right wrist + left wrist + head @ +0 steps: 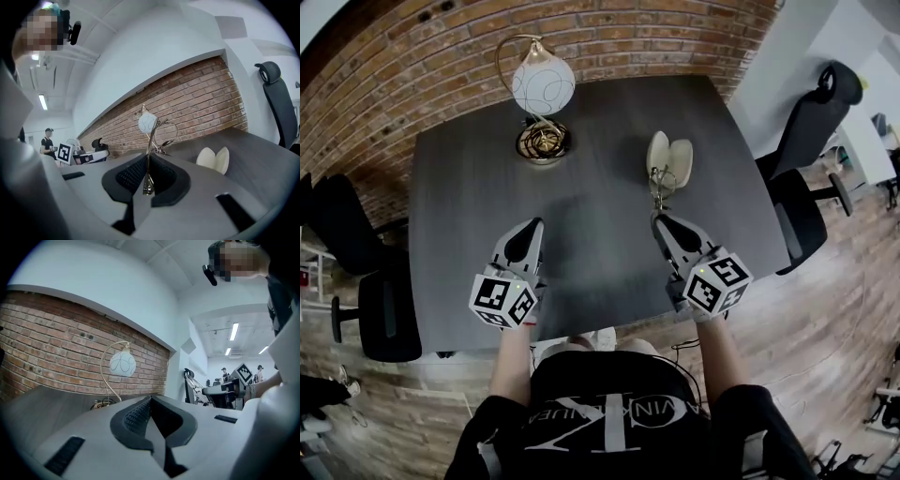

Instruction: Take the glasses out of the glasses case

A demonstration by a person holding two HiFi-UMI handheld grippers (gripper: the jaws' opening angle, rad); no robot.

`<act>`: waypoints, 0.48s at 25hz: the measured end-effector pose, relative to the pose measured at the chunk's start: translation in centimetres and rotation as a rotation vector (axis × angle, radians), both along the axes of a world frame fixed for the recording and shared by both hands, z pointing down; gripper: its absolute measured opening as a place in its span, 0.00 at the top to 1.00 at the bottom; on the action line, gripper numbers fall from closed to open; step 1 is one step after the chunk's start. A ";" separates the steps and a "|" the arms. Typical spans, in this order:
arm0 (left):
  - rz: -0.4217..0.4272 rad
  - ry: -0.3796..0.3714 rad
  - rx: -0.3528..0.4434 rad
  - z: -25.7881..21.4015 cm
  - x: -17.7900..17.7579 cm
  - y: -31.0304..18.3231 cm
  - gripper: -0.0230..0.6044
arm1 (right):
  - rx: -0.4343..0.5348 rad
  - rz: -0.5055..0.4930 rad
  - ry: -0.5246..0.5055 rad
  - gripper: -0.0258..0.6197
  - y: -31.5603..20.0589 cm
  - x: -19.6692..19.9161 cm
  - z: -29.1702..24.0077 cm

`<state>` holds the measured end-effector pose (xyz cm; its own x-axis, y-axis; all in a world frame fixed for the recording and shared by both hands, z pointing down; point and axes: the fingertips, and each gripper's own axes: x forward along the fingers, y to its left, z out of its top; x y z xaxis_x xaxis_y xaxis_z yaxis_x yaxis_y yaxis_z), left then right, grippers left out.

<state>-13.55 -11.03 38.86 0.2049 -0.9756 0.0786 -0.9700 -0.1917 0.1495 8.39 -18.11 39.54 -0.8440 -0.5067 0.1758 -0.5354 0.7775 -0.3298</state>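
The cream glasses case (668, 161) lies open on the dark table (469, 206), its two shells spread and nothing visible inside. My right gripper (659, 218) hovers just in front of it, shut on the thin gold-framed glasses (659, 190), which stick out from the jaw tips toward the case. In the right gripper view the glasses (151, 140) stand between the closed jaws of the right gripper (147, 157), with the case (213, 160) to the right. My left gripper (535, 227) hangs over the table's middle left; in its own view the left gripper (151, 400) is shut and empty.
A white globe lamp (543, 86) on a brass coiled base (543, 141) stands at the table's far side before a brick wall. Black office chairs stand at the right (811, 122) and the left (380, 300). The table's near edge runs just under my grippers.
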 end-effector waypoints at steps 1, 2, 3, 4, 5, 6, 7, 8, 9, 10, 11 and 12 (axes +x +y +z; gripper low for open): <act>-0.008 -0.005 0.004 -0.1 -0.1 0.5 0.94 | 0.008 -0.001 0.000 0.90 0.4 0.1 -0.2; -0.016 -0.011 0.009 -0.2 -0.1 0.9 0.94 | 0.019 0.000 0.002 0.90 0.8 0.1 -0.3; -0.022 -0.017 0.015 -0.3 -0.1 1.3 0.94 | 0.030 0.003 0.003 0.90 1.2 0.2 -0.4; -0.028 -0.022 0.021 -0.3 0.0 1.7 0.94 | 0.039 0.006 0.002 0.90 1.6 0.3 -0.6; -0.031 -0.024 0.025 -0.4 0.1 2.0 0.94 | 0.045 0.010 0.000 0.90 1.9 0.4 -0.7; -0.033 -0.026 0.028 -0.4 0.2 2.3 0.94 | 0.051 0.013 -0.001 0.90 2.2 0.5 -0.8; -0.032 -0.028 0.028 -0.4 0.4 2.6 0.94 | 0.057 0.014 -0.001 0.90 2.5 0.6 -0.9; -0.030 -0.031 0.026 -0.4 0.6 2.9 0.94 | 0.064 0.014 0.000 0.90 2.8 0.6 -0.9; -0.027 -0.037 0.026 -0.4 0.8 3.2 0.94 | 0.072 0.013 0.002 0.90 3.2 0.7 -1.1; -0.025 -0.043 0.028 -0.5 1.0 3.4 0.94 | 0.080 0.011 0.003 0.90 3.5 0.7 -1.2; -0.024 -0.047 0.032 -0.7 1.2 3.7 0.94 | 0.088 0.009 0.005 0.90 3.8 0.8 -1.4; -0.024 -0.050 0.036 -0.8 1.3 3.9 0.94 | 0.096 0.009 0.008 0.90 4.1 0.8 -1.5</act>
<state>-12.30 -7.12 38.05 0.1780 -0.9826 0.0524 -0.9805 -0.1726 0.0944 9.22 -14.05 38.05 -0.8383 -0.5288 0.1327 -0.5446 0.8005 -0.2502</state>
